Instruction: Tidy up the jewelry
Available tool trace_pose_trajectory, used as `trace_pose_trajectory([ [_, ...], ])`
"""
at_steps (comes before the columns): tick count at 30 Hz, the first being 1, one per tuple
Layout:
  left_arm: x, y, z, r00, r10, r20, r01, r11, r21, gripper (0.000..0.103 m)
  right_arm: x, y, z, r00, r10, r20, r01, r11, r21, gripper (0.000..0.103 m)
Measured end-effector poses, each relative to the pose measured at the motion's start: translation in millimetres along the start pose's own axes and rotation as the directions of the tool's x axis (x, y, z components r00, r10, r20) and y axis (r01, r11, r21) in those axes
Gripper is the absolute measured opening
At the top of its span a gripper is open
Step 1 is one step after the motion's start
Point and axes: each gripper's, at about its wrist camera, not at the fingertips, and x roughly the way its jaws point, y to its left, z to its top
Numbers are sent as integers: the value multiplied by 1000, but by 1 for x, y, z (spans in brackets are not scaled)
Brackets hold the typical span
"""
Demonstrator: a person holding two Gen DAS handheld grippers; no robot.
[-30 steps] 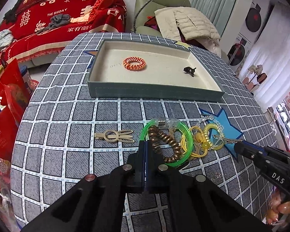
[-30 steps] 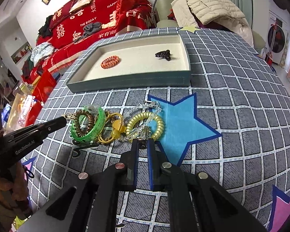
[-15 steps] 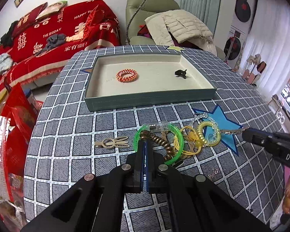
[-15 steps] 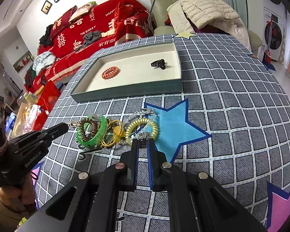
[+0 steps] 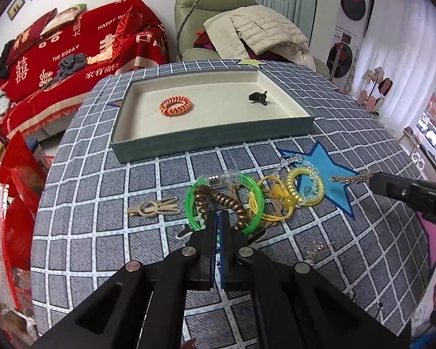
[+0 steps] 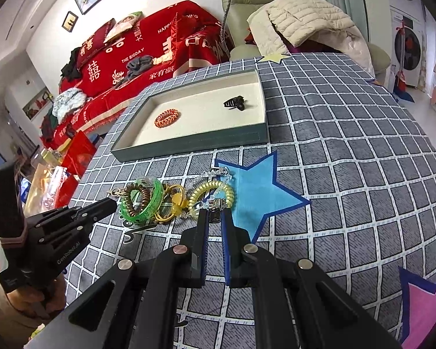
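Note:
A teal tray [image 5: 218, 139] with a cream lining holds an orange coil hair tie [image 5: 175, 106] and a dark claw clip [image 5: 258, 98]. A pile of jewelry lies in front of it: green bangle [image 5: 194, 200], brown coil tie [image 5: 223, 200], yellow ring [image 5: 271, 200], pale yellow coil tie [image 5: 305, 186], clear bead bracelet [image 5: 290, 160]. A beige clip [image 5: 154, 210] lies to the left. My left gripper [image 5: 219, 216] is shut and empty above the bangle's near edge. My right gripper [image 6: 215, 213] is shut on a small gold-and-silver metal clip [image 5: 353, 178], lifted above the table.
The round table [image 6: 348, 151] has a grey grid cloth with blue and pink stars. A small glittery piece [image 5: 314, 250] lies near the front right. A red-covered sofa [image 5: 72, 52] and a green armchair [image 5: 215, 5] with a beige jacket stand behind.
My right gripper has risen from the pile with the small metal clip in it. My left gripper has pulled back and up a little, still shut.

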Motion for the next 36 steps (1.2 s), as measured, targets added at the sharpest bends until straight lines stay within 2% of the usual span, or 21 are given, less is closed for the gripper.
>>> trace_pose_trajectory([
  [2, -2, -4, -3, 1000, -9, 9, 9, 1000, 16, 21, 0, -1, -1, 1000, 4, -1, -4, 1000, 4, 9],
  [6, -2, -8, -9, 991, -136, -4, 136, 990, -22, 21, -2, -3, -4, 1000, 8, 0, -8, 1000, 11, 9],
  [7, -4, -8, -10, 989, -147, 8, 147, 989, -30, 21, -3, -4, -5, 1000, 9, 0, -9, 1000, 13, 9],
  [12, -16, -17, -12, 987, -141, 71, 144, 989, -32, 21, -7, -6, -8, 1000, 12, 5, -12, 1000, 17, 9],
  [15, -24, -23, -11, 989, -92, 120, 92, 996, 2, 21, -9, -7, -9, 1000, 14, 10, -15, 1000, 23, 9],
  [19, -28, -26, -10, 987, -103, 121, 104, 995, 4, 21, -11, -9, -12, 1000, 22, 15, -22, 999, 31, 9],
  [22, -32, -22, -12, 981, -112, 157, 118, 993, -27, 21, -12, -9, -13, 1000, 24, 16, -25, 999, 34, 9],
  [23, -33, -22, -13, 981, -109, 162, 116, 993, -31, 24, -12, -9, -14, 1000, 26, 17, -27, 999, 37, 9],
  [24, -34, -21, -13, 982, -91, 167, 100, 994, -43, 43, -12, -9, -14, 999, 26, 18, -27, 999, 38, 9],
  [25, -33, -20, -12, 983, -97, 155, 105, 993, -50, 103, -12, -10, -15, 999, 27, 18, -27, 999, 41, 9],
  [27, -24, -22, -13, 979, -97, 179, 109, 992, -56, 103, -13, -12, -15, 999, 28, 18, -29, 998, 48, 9],
  [31, 8, -34, -12, 971, -184, 155, 189, 982, -16, 103, -13, -15, -14, 999, 34, 22, -35, 997, 62, 9],
  [32, 15, -37, -11, 972, -187, 146, 190, 982, -9, 103, -13, -15, -15, 999, 34, 22, -35, 997, 61, 9],
  [34, 32, -45, -9, 979, -169, 115, 169, 986, 9, 103, -14, -16, -14, 999, 32, 24, -34, 998, 60, 9],
  [36, 49, -55, -9, 989, -120, 86, 117, 993, 35, 103, -14, -17, -14, 999, 29, 25, -30, 998, 61, 9],
])
